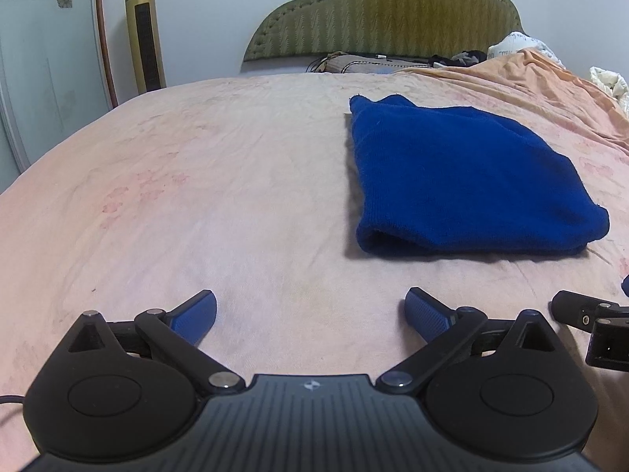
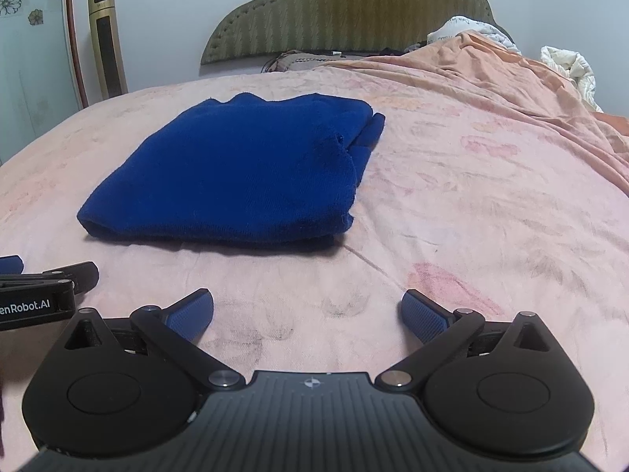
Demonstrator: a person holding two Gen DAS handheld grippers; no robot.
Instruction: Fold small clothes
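A dark blue knitted garment (image 1: 464, 181) lies folded into a thick rectangle on the pink bed sheet (image 1: 196, 204). In the right wrist view the same garment (image 2: 243, 173) sits ahead and left, with a sleeve end poking out at its far right corner. My left gripper (image 1: 310, 306) is open over bare sheet, short of the garment and to its left. My right gripper (image 2: 306, 306) is also open, nothing between its blue pads, just short of the garment's near edge. Each gripper shows at the edge of the other's view.
A padded olive headboard (image 1: 393, 11) stands at the far end, with a pillow and cables below it. A rumpled orange blanket (image 2: 491, 74) and white bedding (image 2: 570, 63) pile up at the far right. A gold tower fan (image 1: 143, 31) stands by the wall on the left.
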